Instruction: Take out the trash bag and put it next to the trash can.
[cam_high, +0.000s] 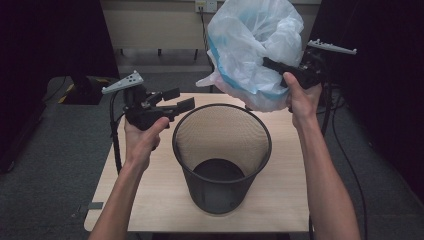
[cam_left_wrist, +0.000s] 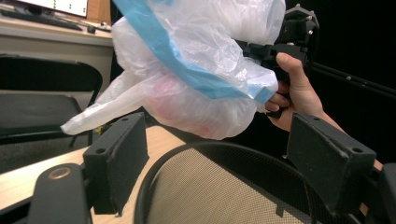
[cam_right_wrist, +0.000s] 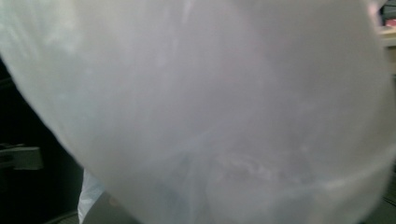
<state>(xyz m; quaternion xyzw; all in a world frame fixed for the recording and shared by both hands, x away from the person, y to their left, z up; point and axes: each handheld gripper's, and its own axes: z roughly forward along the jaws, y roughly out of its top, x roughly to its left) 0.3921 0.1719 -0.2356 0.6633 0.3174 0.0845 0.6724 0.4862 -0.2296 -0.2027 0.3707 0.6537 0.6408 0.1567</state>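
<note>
The white plastic bag, with its blue band along the folded edge, hangs in the air above and behind the far right of the black mesh wastebasket, pinched by the right gripper, whose jaws are clamped narrow on a bunch of the film near the bag's rim. In the right gripper view the translucent plastic drapes right across the lens, so the jaws themselves cannot be made out there, but from above the grip looks firm. The bag billows upward and toward the basket side, its bulk lying to the left of the right hand, with a loose tail trailing down toward the table. Over to the left gripper: its jaws stand wide apart and hold nothing, pointing level toward the basket's near-left rim, just beside it but not touching. From the left gripper view, the basket rim curves between the two black pads and the bag floats beyond and above them, so the bag lies up and ahead of the left fingers. The left hand is the one nearer the basket; my read is that it will either steady the rim or catch the bag's free edge to spread it. The count: one bag, one wastebasket, two grippers, one wooden table.
</note>
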